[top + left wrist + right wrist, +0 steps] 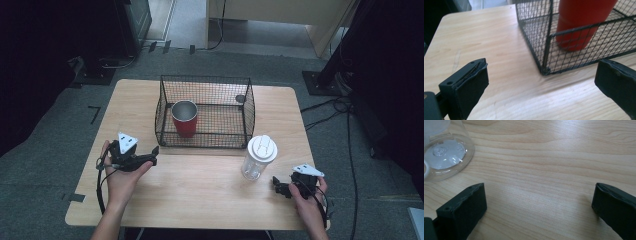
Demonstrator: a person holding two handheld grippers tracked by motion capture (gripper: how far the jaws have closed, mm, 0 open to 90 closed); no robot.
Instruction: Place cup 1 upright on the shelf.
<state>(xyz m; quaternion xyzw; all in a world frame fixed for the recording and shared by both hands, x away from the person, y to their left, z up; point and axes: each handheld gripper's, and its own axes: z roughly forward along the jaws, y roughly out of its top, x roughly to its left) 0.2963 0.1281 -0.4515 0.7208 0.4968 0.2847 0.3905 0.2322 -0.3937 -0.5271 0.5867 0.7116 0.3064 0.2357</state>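
Your biggest hazard is the wire basket [205, 112] at centre frame: swing your left gripper [150, 157], jaws spread and empty at lower left, and you may catch its mesh or tip the red cup [185, 119] inside. The clear bottle [259, 157] stands right of centre; your right gripper [276, 186], jaws spread wide just beside it, could knock it over.
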